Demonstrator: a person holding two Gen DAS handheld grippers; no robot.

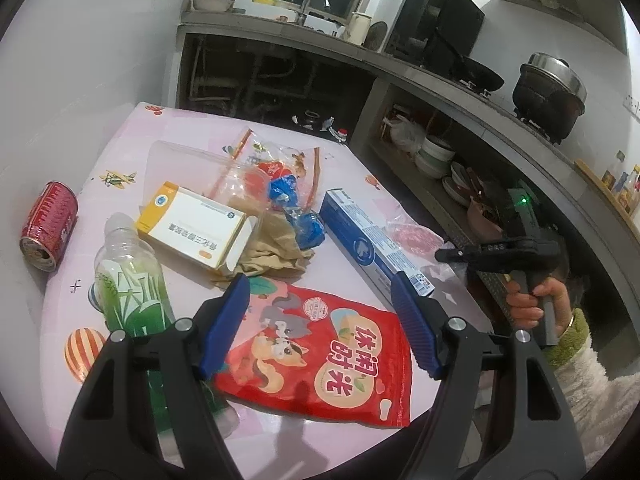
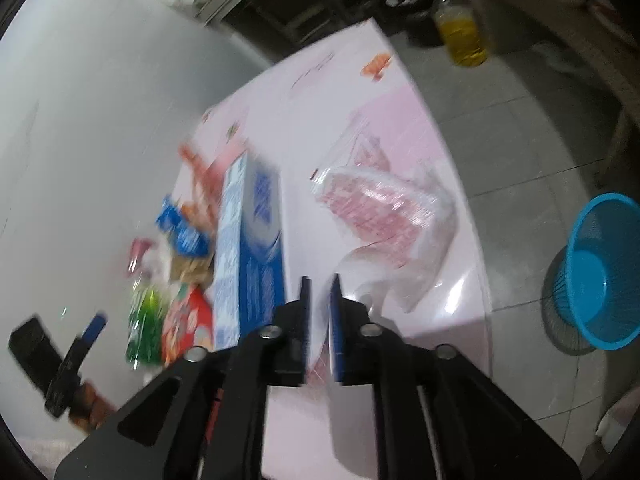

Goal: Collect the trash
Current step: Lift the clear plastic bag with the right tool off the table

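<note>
Left wrist view: red snack bag (image 1: pixel 320 352) lies flat on the pink table (image 1: pixel 160 128) near its front edge, under the left gripper (image 1: pixel 320 316), jaws spread, not touching it. Blue box (image 1: pixel 372 244) just beside. Right gripper (image 2: pixel 320 312): jaws narrowly apart around a clear plastic wrapper (image 2: pixel 384 216); grip uncertain through blur. Blue basket (image 2: pixel 600 272) on floor, well apart.

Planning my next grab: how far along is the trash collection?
Nothing looks done: the blue basket shows empty. In hand: nothing surely; the right claw sits nearly closed at the clear wrapper, the left claw open over the red snack bag. Can, bottle, yellow box, blue box remain.
</note>
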